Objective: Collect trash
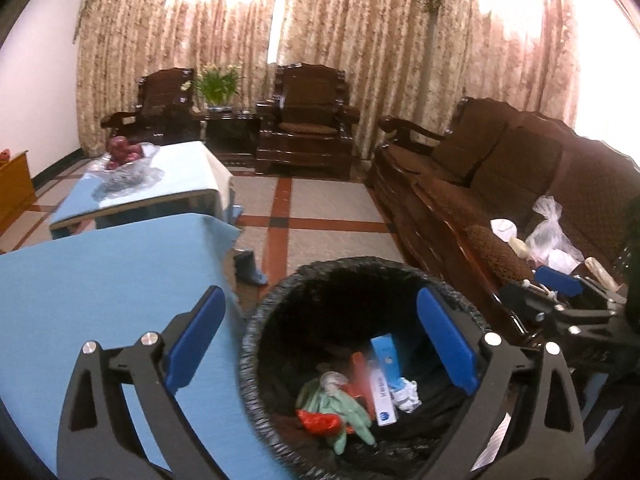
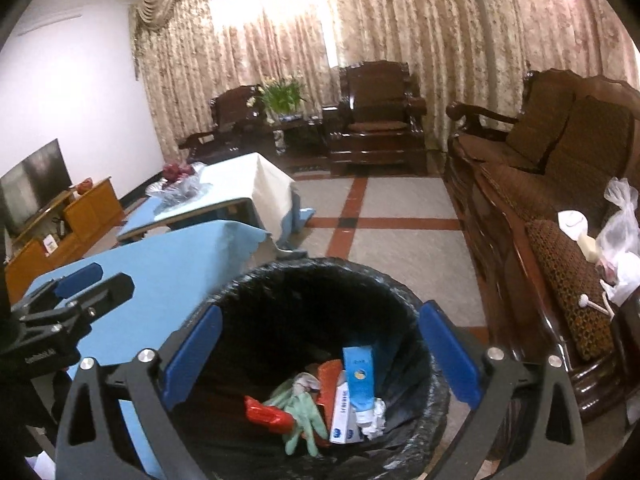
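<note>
Spreading across the far side of the room, the sofa point(image 1: 480, 184) is carrying a small heap of loose items — a clear plastic bag point(image 1: 550, 232) and some pale odds and ends lying on its seat near the front edge, which look like trash yet to be gathered. The bench point(image 1: 100, 280), draped in a blue cloth, is sitting just left of the trash bin point(image 2: 256, 280), its near corner almost touching the rim; a second bench point(image 2: 248, 184) beyond it is bearing a glass bowl of red fruit.

The bin is standing on the floor between bench and sofa, probably so that either claw can reach it from both. Its black liner is folded over the rim, and the trash is lying at the bottom: a blue-and-white carton point(image 2: 360, 376), a green glove point(image 2: 300, 416), a red wrapper point(image 2: 266, 416) and a crumpled white paper point(image 2: 376, 416).

The left claw point(image 1: 320, 348) is hanging over the bin's mouth with its jaws spread wide and nothing between them. The right claw point(image 2: 320, 352) is doing the same — wide, empty, pointing down into the bin. Judging by this, both are placed for dropping, and the sofa's heap is likely the next call.
</note>
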Available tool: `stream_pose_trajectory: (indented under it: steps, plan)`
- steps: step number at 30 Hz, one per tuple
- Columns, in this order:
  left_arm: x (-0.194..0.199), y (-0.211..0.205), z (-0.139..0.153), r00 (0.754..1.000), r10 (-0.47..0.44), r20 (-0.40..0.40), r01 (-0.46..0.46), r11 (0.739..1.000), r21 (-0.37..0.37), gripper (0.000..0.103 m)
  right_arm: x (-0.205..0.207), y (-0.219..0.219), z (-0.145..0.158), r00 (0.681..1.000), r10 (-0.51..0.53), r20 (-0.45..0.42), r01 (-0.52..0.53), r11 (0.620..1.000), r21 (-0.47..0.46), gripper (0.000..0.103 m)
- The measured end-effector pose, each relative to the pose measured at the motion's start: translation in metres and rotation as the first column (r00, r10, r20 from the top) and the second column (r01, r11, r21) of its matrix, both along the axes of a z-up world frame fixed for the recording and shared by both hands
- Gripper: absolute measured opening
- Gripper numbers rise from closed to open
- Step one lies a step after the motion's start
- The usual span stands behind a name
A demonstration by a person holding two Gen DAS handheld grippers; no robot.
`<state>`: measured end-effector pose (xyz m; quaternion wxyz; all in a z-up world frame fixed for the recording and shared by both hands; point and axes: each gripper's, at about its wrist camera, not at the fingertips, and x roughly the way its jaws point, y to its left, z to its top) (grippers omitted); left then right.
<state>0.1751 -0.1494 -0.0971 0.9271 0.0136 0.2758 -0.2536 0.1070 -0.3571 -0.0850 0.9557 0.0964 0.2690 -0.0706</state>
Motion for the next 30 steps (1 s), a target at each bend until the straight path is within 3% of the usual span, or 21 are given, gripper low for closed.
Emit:
stream_pose_trajectory:
  steps: [8,16,24,30]
  plan:
    - [-0.022,0.042,0.026,0.996,0.088,0.028,-0.088,0.996,0.011,0.095,-0.014,0.032,0.032,0.997,0.065,0.033,-0.065,0.998,-0.015,0.097]
    - [-0.052,0.064,0.052,0.989,0.118,0.09,-0.122,0.992,0.04,0.097,-0.028,0.057,0.057,0.99,0.124,0.06,-0.123,0.992,-0.016,0.097]
    - [-0.075,0.084,0.079,0.979,0.151,0.135,-0.154,0.988,0.012,0.097,-0.042,0.077,0.077,0.984,0.146,0.098,-0.146,0.989,-0.012,0.097]
    - [-0.084,0.097,0.094,0.973,0.172,0.154,-0.172,0.985,-0.009,0.097,-0.052,0.094,0.088,0.978,0.168,0.121,-0.16,0.984,-0.077,0.097]
